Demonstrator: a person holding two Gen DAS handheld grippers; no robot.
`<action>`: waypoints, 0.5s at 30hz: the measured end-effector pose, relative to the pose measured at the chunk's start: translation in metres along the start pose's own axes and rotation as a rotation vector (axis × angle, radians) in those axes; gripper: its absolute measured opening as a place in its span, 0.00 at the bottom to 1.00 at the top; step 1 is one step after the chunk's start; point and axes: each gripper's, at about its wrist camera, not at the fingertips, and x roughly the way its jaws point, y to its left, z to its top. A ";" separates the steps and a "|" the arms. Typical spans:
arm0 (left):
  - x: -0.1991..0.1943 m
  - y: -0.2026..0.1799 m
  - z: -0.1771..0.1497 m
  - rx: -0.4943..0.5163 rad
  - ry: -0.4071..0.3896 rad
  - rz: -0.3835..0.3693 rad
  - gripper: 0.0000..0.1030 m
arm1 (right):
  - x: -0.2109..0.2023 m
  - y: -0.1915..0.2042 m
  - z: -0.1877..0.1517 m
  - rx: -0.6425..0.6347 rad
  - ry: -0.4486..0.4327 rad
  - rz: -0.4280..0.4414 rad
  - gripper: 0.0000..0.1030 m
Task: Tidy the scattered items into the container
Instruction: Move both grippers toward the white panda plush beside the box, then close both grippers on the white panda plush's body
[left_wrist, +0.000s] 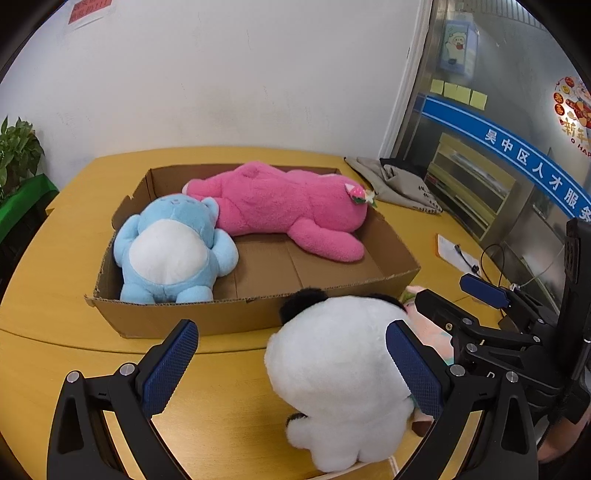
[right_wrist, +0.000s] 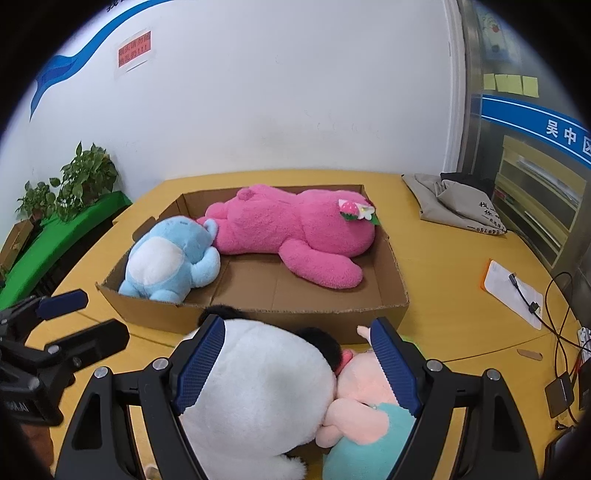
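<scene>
Nearest the lens, the left gripper (left_wrist: 291, 373) stands wide open and empty, its right finger beside the white panda plush (left_wrist: 332, 373) on the counter (left_wrist: 55, 295). The right gripper (right_wrist: 295, 365) also spreads wide, its fingers flanking the panda plush and a pink-and-teal doll (right_wrist: 365, 410) without pressing them. Judging by this, the step is reaching for the panda; next comes closing on it and lifting over the cardboard box (left_wrist: 236, 314), which holds a blue plush (left_wrist: 173, 251) and pink bear (left_wrist: 280, 206). Only the right view shows the doll fully.

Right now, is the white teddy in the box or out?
Out. The white teddy lies on the table, in front of the cardboard box.
</scene>
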 end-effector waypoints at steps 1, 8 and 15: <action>0.006 0.003 -0.003 -0.014 0.024 -0.007 1.00 | 0.006 -0.002 -0.005 -0.002 0.019 0.005 0.79; 0.029 0.026 -0.018 -0.110 0.111 -0.061 1.00 | 0.037 0.001 -0.032 -0.007 0.100 0.060 0.78; 0.038 0.047 -0.029 -0.135 0.129 -0.070 1.00 | 0.050 0.020 -0.039 0.053 0.171 0.276 0.77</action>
